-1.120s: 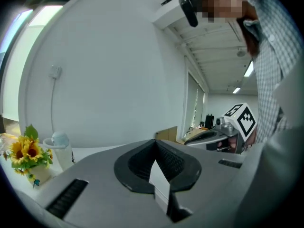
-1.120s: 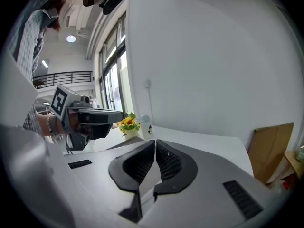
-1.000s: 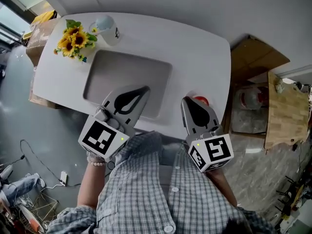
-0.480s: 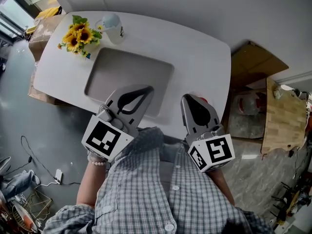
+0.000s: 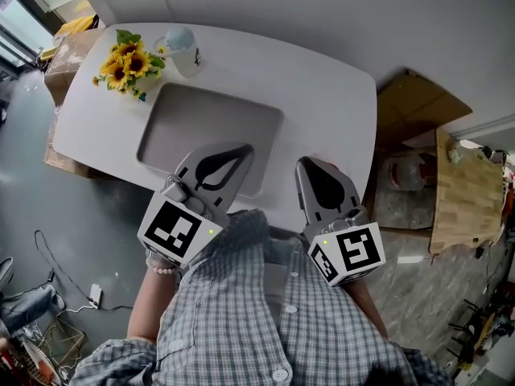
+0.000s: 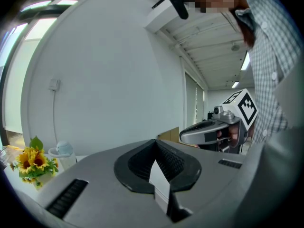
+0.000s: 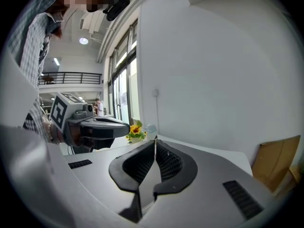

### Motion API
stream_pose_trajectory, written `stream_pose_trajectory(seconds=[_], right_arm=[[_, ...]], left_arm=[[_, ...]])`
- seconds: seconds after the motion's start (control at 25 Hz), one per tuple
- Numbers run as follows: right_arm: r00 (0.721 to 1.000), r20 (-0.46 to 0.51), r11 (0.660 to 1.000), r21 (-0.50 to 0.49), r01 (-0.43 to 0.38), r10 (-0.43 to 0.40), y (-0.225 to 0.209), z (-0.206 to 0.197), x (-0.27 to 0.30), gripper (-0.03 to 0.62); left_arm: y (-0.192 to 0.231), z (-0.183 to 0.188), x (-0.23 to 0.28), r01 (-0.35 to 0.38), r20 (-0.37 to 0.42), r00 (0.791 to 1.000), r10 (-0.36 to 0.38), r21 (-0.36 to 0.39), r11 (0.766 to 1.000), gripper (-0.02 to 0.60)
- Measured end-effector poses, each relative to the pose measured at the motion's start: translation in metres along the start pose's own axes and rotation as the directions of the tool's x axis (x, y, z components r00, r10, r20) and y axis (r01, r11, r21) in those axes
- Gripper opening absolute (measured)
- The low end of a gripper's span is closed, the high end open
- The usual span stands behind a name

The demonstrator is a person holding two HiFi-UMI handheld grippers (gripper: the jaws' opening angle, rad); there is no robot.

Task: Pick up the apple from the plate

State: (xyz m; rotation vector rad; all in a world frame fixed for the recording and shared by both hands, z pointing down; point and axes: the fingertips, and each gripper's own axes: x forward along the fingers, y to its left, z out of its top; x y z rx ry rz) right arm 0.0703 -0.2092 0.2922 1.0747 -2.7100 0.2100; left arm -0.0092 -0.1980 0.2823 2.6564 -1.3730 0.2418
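No apple or plate shows in any view now; the spot at the table's near right edge is covered by my right gripper (image 5: 303, 162). Its jaws meet at the tip with nothing between them, as the right gripper view (image 7: 155, 138) confirms. My left gripper (image 5: 245, 148) is held over the near edge of a grey tray (image 5: 161, 127), also shut and empty (image 6: 154, 144). Both grippers are held close to the person's chest, side by side, above the white table (image 5: 322, 95).
A bunch of sunflowers (image 5: 125, 61) and a pale cup (image 5: 181, 48) stand at the table's far left. Right of the table lie a cardboard sheet (image 5: 418, 103) and a wooden board (image 5: 467, 191). Cables and clutter lie on the floor at the left.
A sliver of red beside the right gripper's tip, seen one second ago, is now hidden behind that gripper. Both grippers have barely moved and stay shut.
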Motion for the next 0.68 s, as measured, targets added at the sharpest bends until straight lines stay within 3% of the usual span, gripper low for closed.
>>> stream_pose_trajectory(seconds=[0.68], right_arm=[[0.999, -0.02, 1.0, -0.007, -0.029, 0.029, 0.0034, -0.0049, 0.0089, 0.029]], left_arm=[[0.0028, 0.0007, 0.0043, -0.008, -0.005, 1.0, 0.008, 0.003, 1.0, 0.011]])
